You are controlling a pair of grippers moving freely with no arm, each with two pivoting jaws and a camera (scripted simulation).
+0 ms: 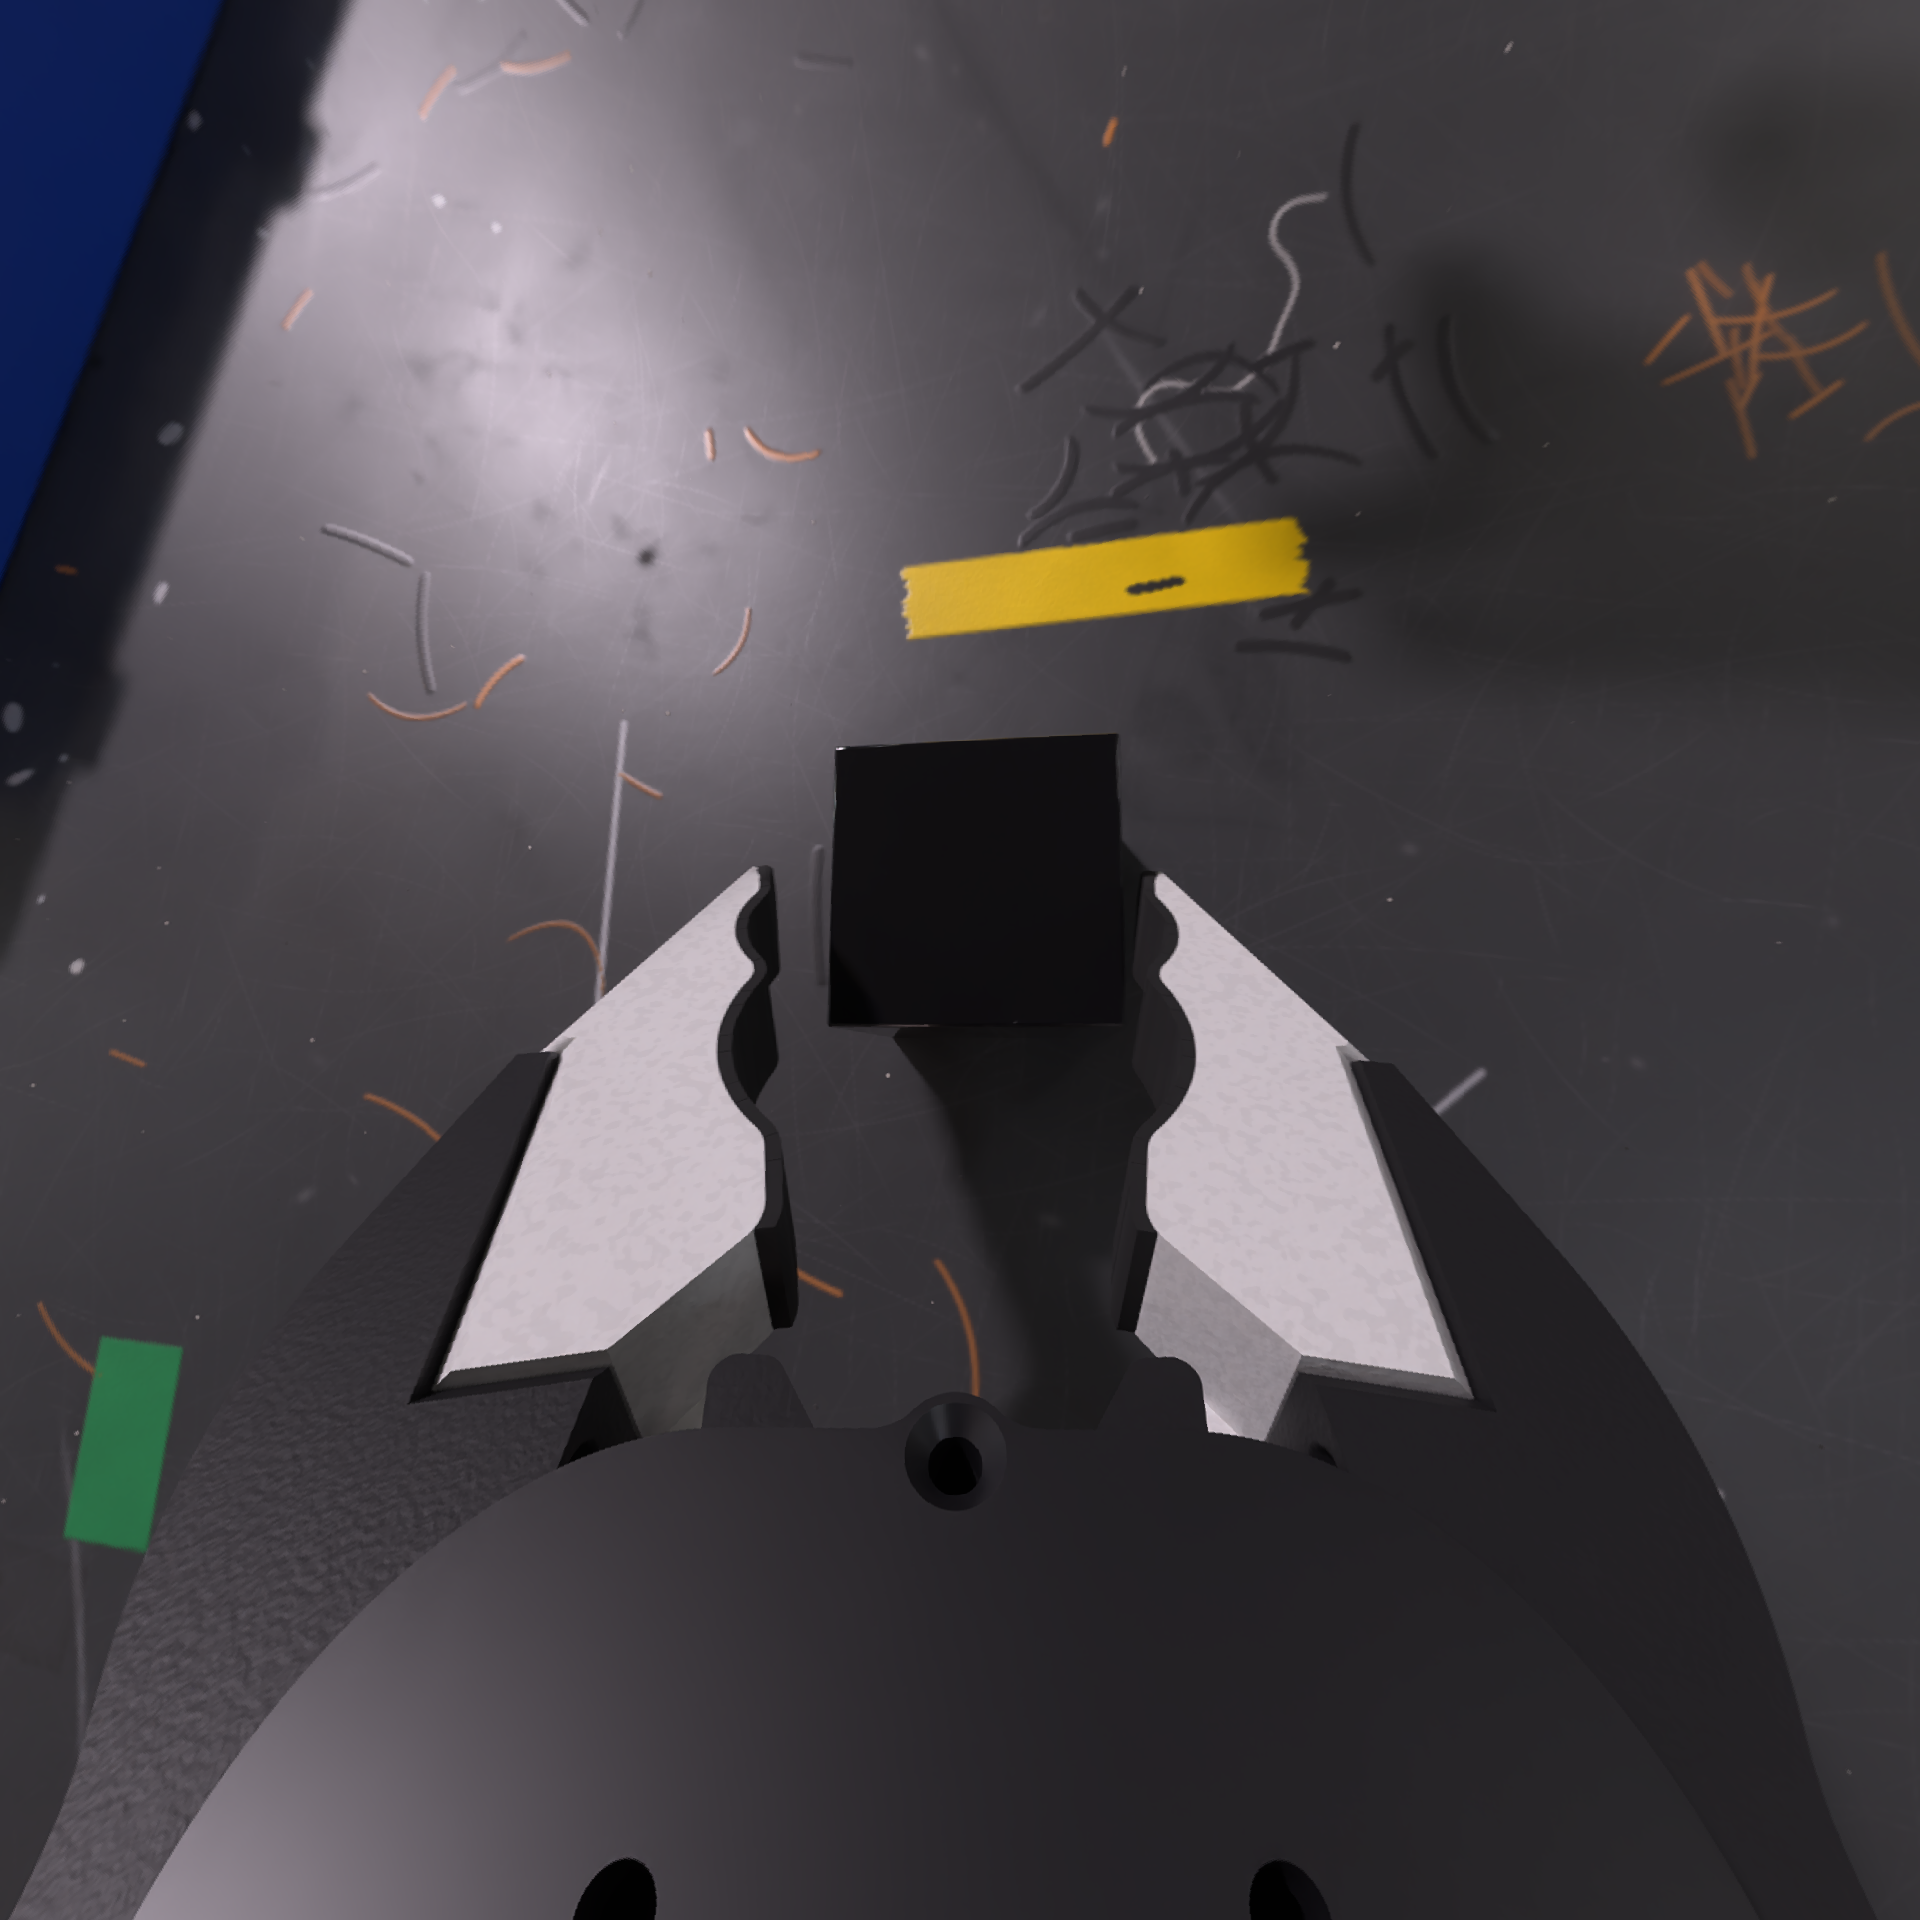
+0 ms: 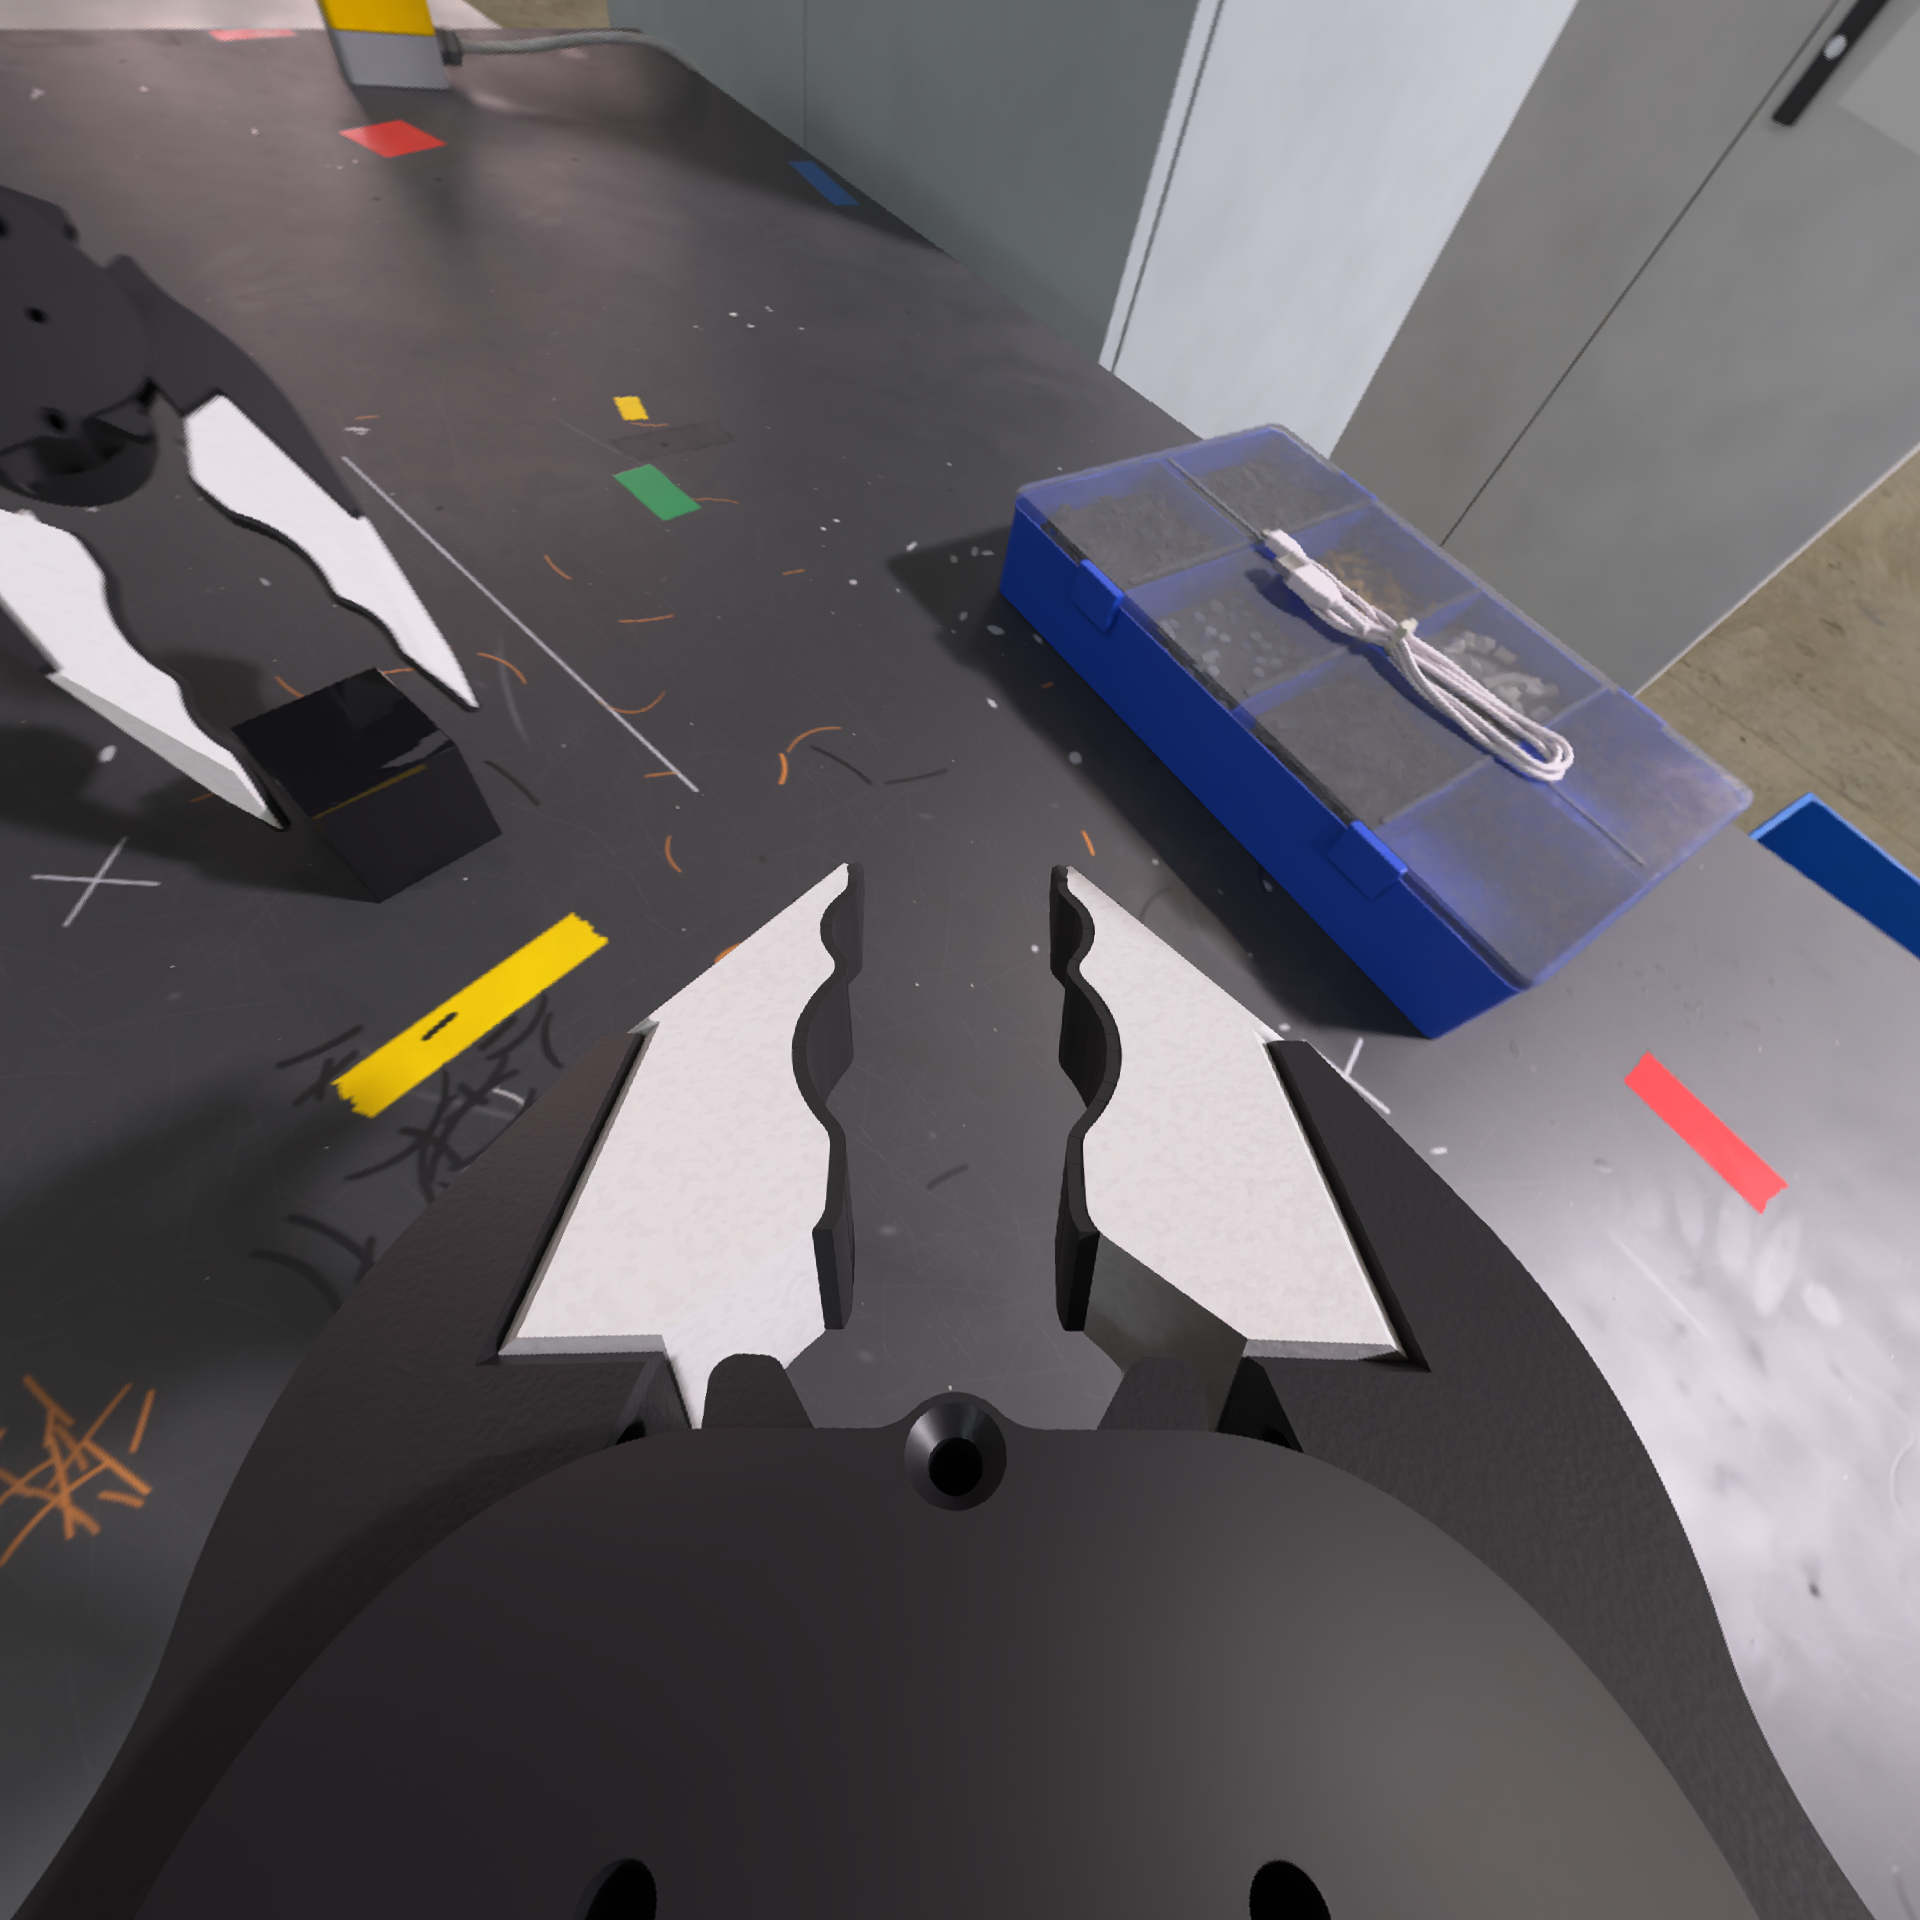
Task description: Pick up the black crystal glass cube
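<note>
Both tips of the left gripper (image 1: pixel 956 883) straddle the black cube (image 1: pixel 975 883) with jaws open, so I'd squeeze evenly, then lift straight off the table (image 1: pixel 520 416); the right gripper (image 2: pixel 956 883) sits open, empty.

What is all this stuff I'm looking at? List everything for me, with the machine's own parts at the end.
Black cube: one, glossy black, on the table between the left gripper's fingertips.
Table: one, dark grey, scratched and scribbled on.
Yellow tape strip: one, just beyond the cube.
Small tape patches: green, yellow, red, blue, farther back.
Red tape strip: one, right side.
Compartment box: one, blue with clear lid, right edge of table.
White cable: one, coiled on the box lid.
Left gripper: black with white fingers, open around the cube.
Right gripper: same kind, open, holding nothing.
</note>
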